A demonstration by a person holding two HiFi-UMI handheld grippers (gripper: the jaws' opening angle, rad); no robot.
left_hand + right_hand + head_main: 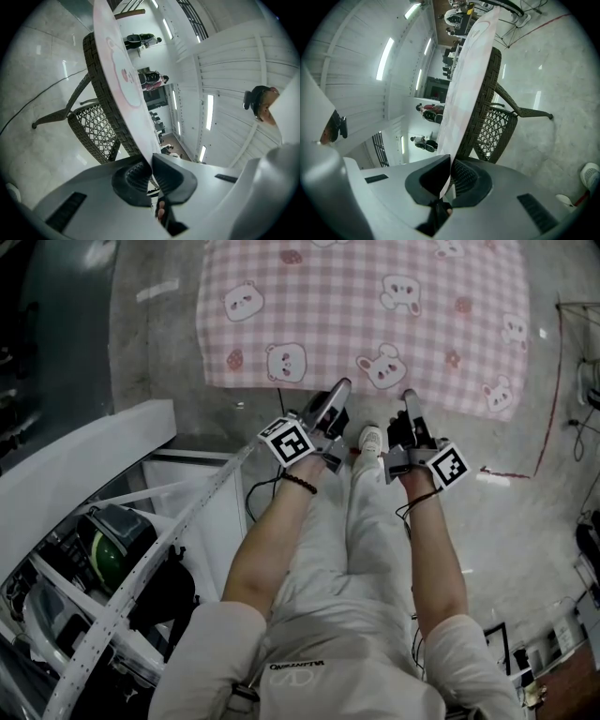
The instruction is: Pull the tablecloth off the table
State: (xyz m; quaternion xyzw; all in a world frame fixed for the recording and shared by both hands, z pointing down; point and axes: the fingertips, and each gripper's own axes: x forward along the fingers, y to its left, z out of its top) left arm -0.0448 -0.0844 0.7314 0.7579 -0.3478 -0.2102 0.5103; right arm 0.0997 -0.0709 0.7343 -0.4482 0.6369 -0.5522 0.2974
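Left gripper point(338, 390) and right gripper point(410, 397) both clamped on the cloth point(366, 306)
Each one's jaws are squeezed tight on the near edge of the pink checked bear-print cloth, side by side. The rest of it lies spread flat over the wicker counter point(485, 93), grey floor point(159, 343) all around.

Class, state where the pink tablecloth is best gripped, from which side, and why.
Its near hem, approached level from the person's side: that edge of the tablecloth overhangs the table rim, thin enough to pinch. The left gripper and right gripper are shut there.
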